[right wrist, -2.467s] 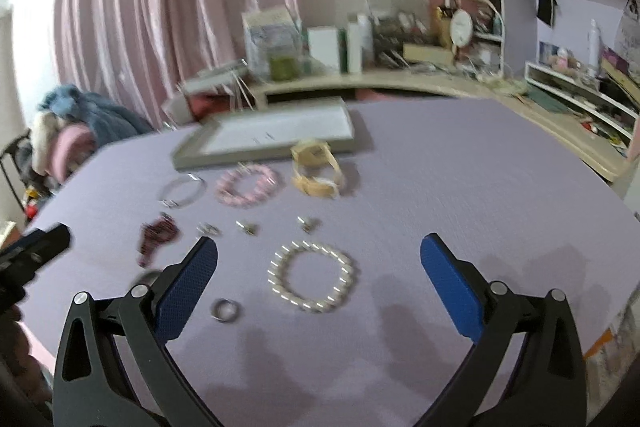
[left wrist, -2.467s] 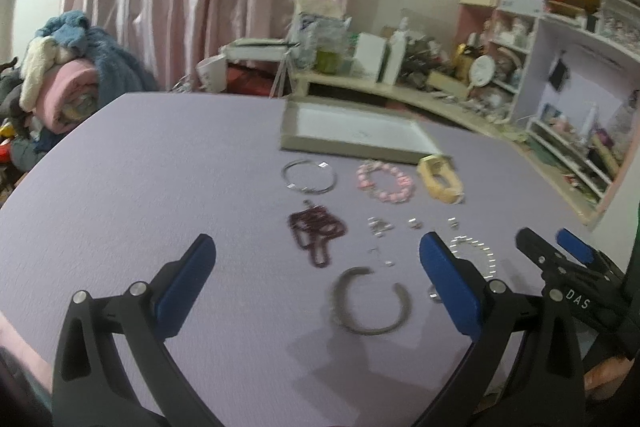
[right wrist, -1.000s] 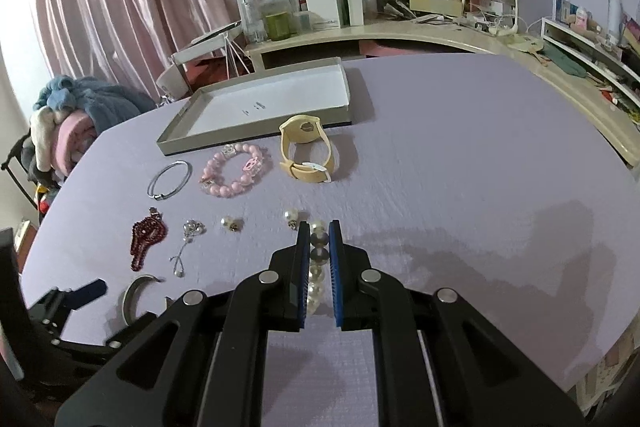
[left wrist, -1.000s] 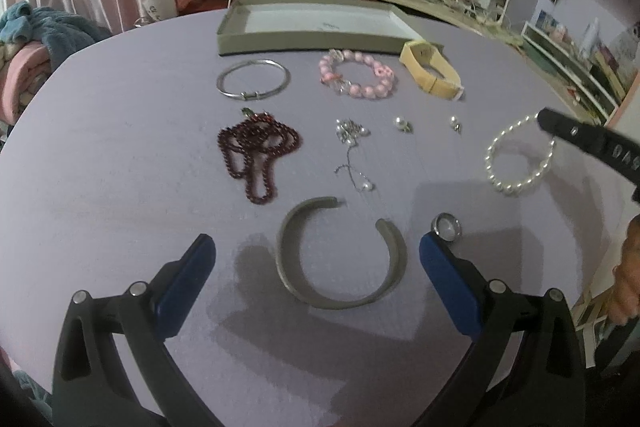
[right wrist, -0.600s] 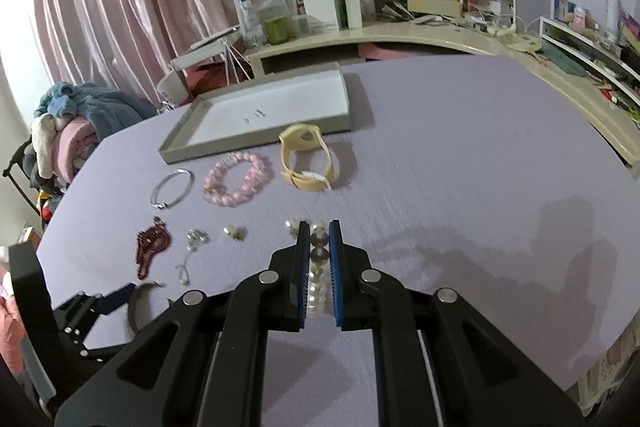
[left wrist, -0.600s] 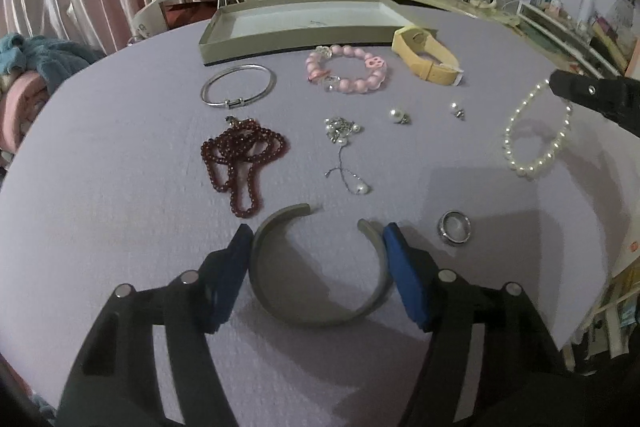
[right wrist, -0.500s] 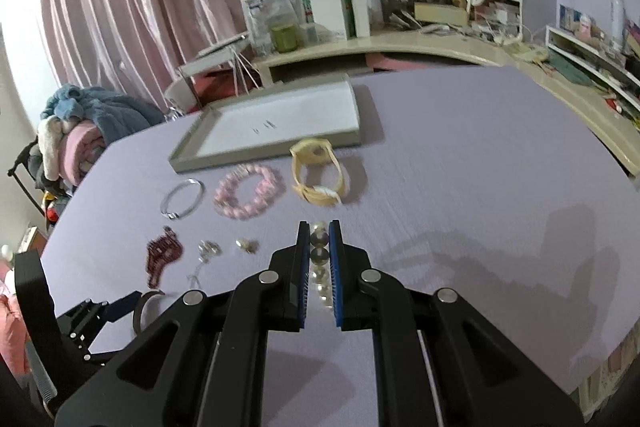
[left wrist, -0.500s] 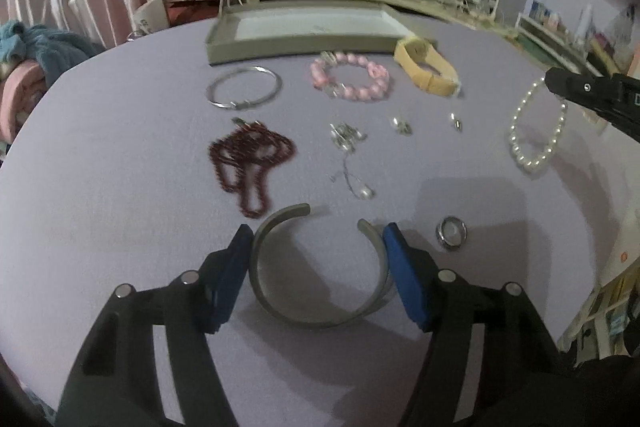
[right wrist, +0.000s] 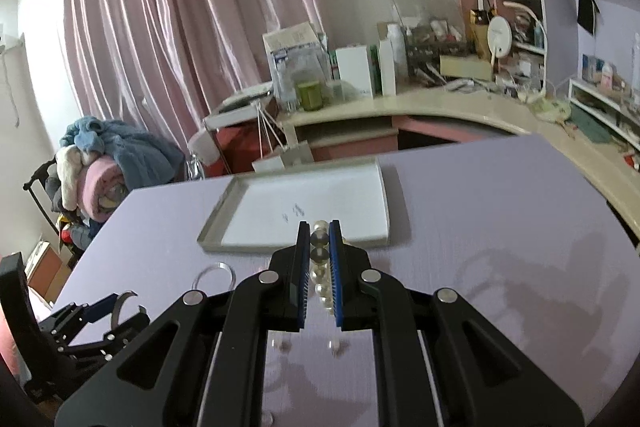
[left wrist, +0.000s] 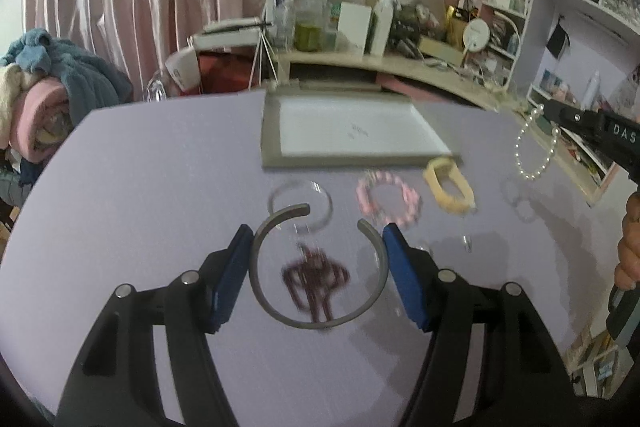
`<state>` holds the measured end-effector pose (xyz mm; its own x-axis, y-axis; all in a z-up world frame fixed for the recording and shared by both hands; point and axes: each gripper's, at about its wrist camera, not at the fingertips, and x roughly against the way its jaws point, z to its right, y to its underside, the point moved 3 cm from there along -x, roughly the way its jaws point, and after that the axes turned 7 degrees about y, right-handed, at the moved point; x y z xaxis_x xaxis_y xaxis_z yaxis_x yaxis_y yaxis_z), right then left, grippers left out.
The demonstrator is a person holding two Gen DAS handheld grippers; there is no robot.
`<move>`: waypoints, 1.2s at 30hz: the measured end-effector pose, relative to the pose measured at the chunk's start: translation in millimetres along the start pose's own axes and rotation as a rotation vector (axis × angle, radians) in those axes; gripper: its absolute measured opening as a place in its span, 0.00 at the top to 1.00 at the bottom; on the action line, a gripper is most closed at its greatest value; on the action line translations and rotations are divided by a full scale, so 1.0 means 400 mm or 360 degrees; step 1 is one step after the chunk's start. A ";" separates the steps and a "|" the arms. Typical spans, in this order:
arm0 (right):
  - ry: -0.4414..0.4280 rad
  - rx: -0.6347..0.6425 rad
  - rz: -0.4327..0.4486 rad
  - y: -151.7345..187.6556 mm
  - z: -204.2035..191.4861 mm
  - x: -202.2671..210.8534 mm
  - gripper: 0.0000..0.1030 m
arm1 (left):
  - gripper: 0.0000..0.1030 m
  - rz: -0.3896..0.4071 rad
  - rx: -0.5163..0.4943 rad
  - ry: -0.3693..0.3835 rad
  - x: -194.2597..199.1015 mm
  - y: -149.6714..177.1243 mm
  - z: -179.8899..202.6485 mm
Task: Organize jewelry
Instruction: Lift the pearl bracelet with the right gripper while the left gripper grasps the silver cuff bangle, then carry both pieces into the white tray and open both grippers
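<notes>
Lilac tabletop (left wrist: 140,187) is seen with bare room at left and along the near edge, and its right side is also bare in the right wrist view (right wrist: 500,211). Grey tray (left wrist: 272,131) is placed at the far middle, white-lined, with only small marks visible inside; it is seen also at (right wrist: 224,223). Left gripper (left wrist: 316,267) is narrowed onto the grey open cuff (left wrist: 316,323), both blue pads touching its sides, cuff raised off the table, its gap facing far. Beneath it, blurred, lie the dark red bead strand (left wrist: 316,279) and thin silver bangle (left wrist: 300,203). Pink bead bracelet (left wrist: 388,199) and yellow band (left wrist: 448,183) lie just near of the tray's front rim. Right gripper (right wrist: 320,243) is clamped on the pearl bracelet (right wrist: 320,283), which hangs in the air at right (left wrist: 534,147), near the tray's right corner. Cluttered desk (right wrist: 440,107) and pink curtain (right wrist: 180,27) stand beyond the far edge.
</notes>
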<state>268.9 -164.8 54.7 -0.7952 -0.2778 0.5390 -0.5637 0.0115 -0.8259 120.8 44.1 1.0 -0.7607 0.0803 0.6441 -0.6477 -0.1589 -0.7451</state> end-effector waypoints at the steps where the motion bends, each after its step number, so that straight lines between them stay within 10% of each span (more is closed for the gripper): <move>1: 0.0003 0.0005 0.0012 -0.017 0.001 -0.009 0.91 | 0.36 0.0007 -0.0002 -0.0002 -0.004 -0.017 -0.004; 18: 0.0042 0.0051 -0.0093 -0.197 0.000 -0.273 0.91 | 0.36 0.0048 -0.0051 0.0080 -0.207 -0.347 -0.035; 33: 0.0040 0.0042 -0.0351 -0.168 -0.037 -0.557 0.89 | 0.36 -0.0097 -0.0008 0.0108 -0.440 -0.406 -0.074; 36: 0.0070 0.0018 -0.0380 -0.145 -0.017 -0.554 0.57 | 0.36 -0.0115 0.0004 0.0106 -0.465 -0.406 -0.083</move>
<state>476.4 -97.2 -15.8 -0.6487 -0.2293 0.7257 -0.7347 -0.0602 -0.6757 366.0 87.6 -3.4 -0.7133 0.1571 0.6830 -0.7008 -0.1526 -0.6969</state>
